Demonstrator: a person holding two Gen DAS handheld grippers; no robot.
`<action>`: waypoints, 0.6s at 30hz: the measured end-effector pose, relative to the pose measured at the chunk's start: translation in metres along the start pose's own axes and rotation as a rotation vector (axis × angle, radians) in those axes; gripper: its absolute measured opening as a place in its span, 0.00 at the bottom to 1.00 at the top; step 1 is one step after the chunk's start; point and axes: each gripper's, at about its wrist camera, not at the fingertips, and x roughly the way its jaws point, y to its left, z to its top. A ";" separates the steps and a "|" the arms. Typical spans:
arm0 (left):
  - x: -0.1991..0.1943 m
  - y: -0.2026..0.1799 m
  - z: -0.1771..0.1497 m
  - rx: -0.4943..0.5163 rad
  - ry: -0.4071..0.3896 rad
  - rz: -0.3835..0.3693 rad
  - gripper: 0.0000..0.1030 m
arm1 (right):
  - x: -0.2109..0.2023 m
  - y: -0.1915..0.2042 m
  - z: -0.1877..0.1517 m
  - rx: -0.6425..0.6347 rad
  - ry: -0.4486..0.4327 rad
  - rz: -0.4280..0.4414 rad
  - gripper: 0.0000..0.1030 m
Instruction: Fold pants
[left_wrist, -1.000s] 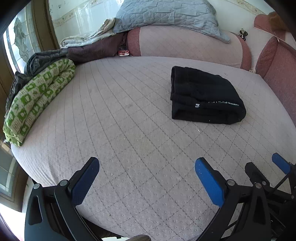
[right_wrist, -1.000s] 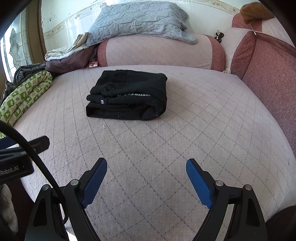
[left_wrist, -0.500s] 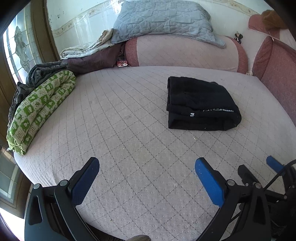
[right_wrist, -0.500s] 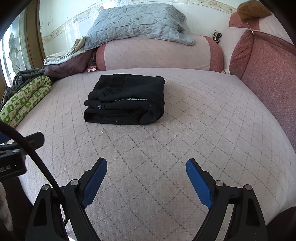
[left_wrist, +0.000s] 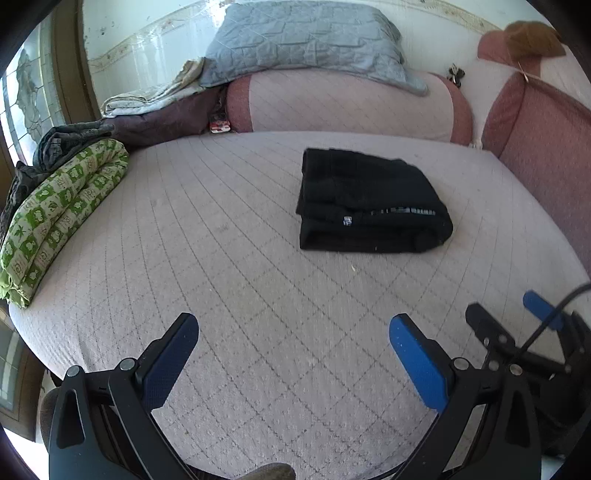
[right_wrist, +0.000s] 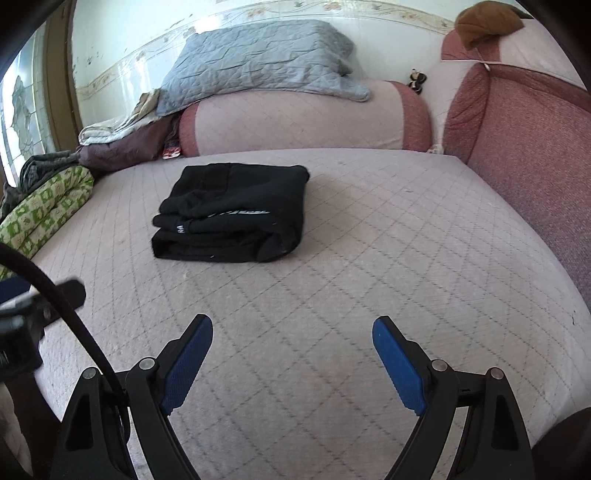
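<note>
The black pants lie folded in a compact stack on the pink quilted bed, also seen in the right wrist view. My left gripper is open and empty, held over the bed's near part, well short of the pants. My right gripper is open and empty too, also over the near part of the bed. The right gripper shows at the lower right of the left wrist view. Part of the left gripper shows at the left edge of the right wrist view.
A green patterned blanket lies rolled along the bed's left edge with dark clothes behind it. A pink bolster with a grey quilt on top runs along the back. A red cushioned side bounds the right.
Both grippers have drawn back and lowered slightly, staying open. The pants lie still in the same folded stack.
</note>
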 end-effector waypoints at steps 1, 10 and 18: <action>0.003 -0.001 -0.002 0.001 0.010 -0.002 1.00 | 0.001 0.000 0.000 0.000 0.005 0.002 0.89; 0.016 0.007 -0.006 -0.032 0.053 -0.032 1.00 | 0.007 0.008 -0.001 -0.013 0.022 0.006 0.89; 0.020 0.009 -0.009 -0.040 0.074 -0.033 1.00 | 0.008 0.015 -0.003 -0.028 0.035 0.014 0.89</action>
